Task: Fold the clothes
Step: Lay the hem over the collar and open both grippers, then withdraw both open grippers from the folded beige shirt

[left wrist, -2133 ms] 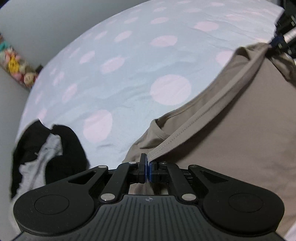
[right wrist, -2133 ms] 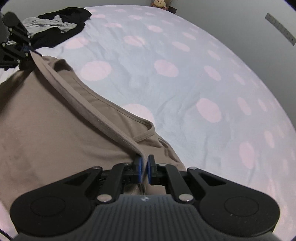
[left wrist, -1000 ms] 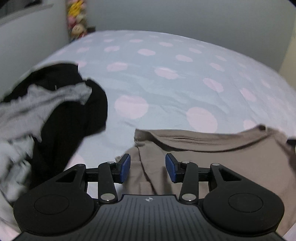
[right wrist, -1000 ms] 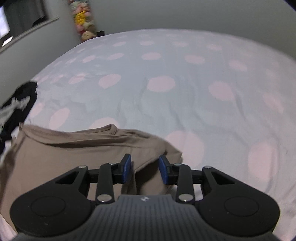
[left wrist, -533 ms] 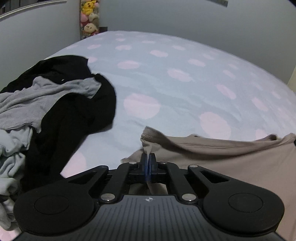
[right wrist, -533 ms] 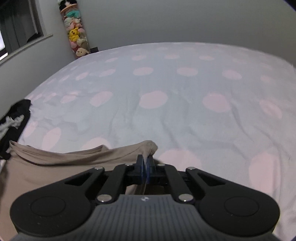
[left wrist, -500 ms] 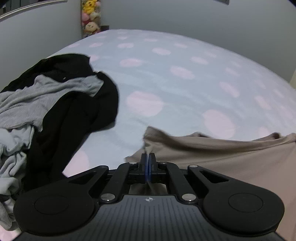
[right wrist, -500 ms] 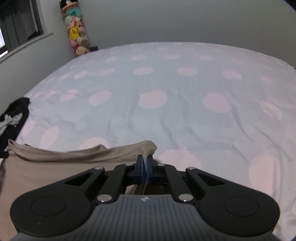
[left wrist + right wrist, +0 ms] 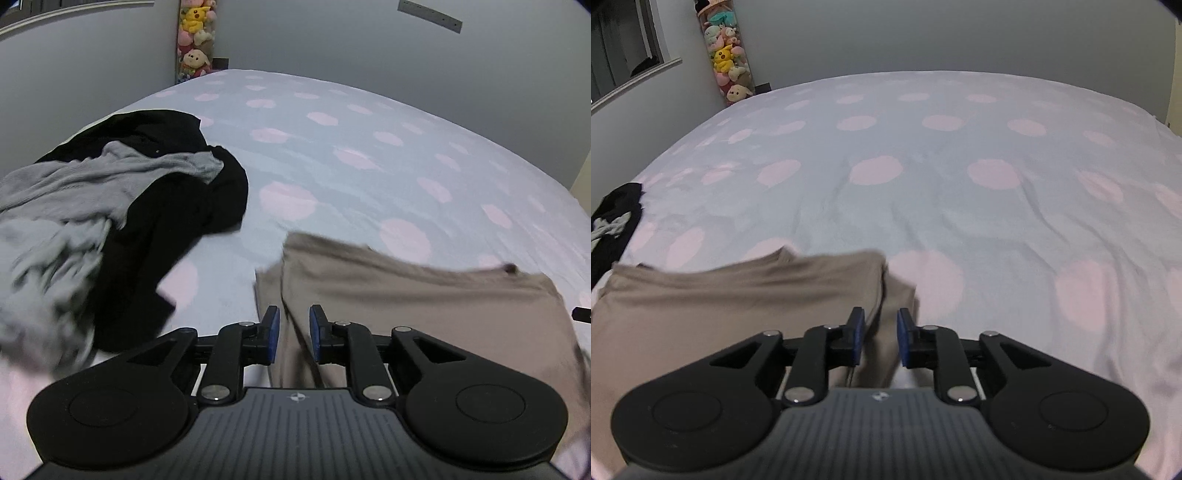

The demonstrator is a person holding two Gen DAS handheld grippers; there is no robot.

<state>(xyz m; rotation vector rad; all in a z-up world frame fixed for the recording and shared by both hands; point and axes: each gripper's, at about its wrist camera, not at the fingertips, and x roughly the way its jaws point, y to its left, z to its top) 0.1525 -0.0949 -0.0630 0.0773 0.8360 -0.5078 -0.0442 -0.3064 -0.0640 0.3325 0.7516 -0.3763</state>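
Both tongs — left tongs [image 9: 294, 334] and right tongs [image 9: 880, 337] — were pinching the tan shirt [image 9: 424, 295]; now they are opening, letting it drop on the bed [image 9: 960, 206] — one fold done.

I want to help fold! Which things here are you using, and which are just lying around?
For the folding:
- tan shirt
- left tongs, opening, shirt edge between them
- right tongs, opening too

Just lying about:
- black and grey clothes pile
- stuffed toys
- spotted bedsheet
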